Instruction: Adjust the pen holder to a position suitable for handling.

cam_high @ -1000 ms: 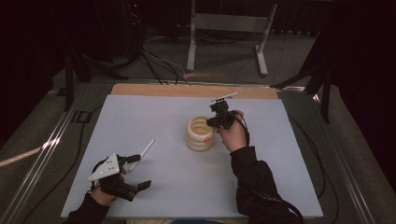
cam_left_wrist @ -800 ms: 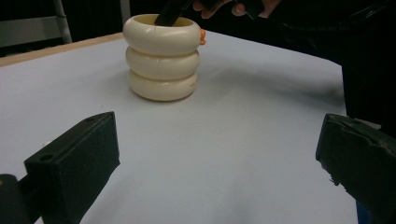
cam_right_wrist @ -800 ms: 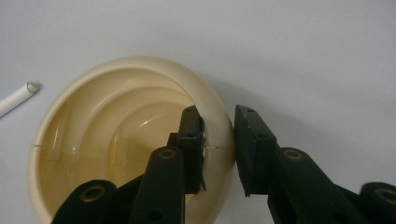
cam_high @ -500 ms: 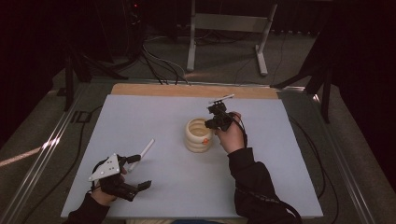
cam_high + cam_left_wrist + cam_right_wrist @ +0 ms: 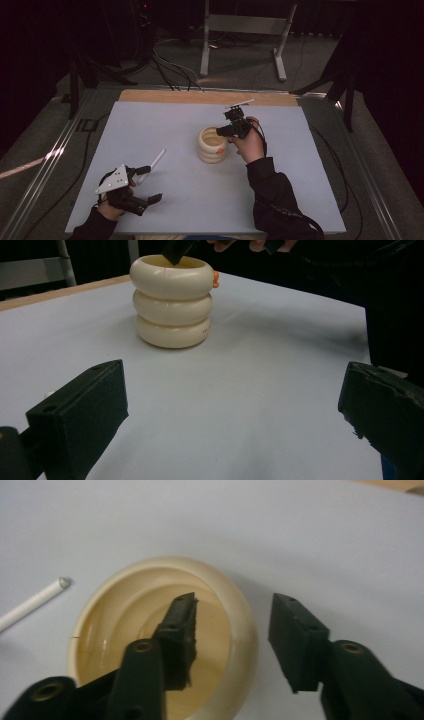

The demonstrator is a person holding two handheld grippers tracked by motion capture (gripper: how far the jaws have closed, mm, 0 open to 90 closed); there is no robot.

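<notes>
So here's roughly where things stand. The cream ringed cup (image 5: 212, 145) is sat upright a bit right of the middle of the grey mat (image 5: 150, 125), and the right gripper (image 5: 226, 131) is parked at its rim on the 3 o'clock side. In the right gripper view the jaws are seen apart, straddling the wall of the cup (image 5: 165, 640): one jaw is dipped inside the hollow, the other is hung outside the rim. Nothing is pinched yet, so the grab looks lined up but not made. Judged from that, the reach is done and the closing and lifting are left.

The left gripper (image 5: 145, 186) is held low at about 7 o'clock from the cup, well apart from it, jaws wide open with nothing between them. From the left gripper view the cup (image 5: 172, 302) is seen across bare mat, with a small orange bit (image 5: 216, 279) poking out by its top ring; what that is can't be told. A white stick (image 5: 154, 162) is lying on the mat just beyond the left gripper, untouched.

Compared with the earlier high view frames, not much has been changed. The right gripper has been nudged slightly closer onto the rim, the cup hasn't been shifted, and the left gripper and the stick have been left where they were.
</notes>
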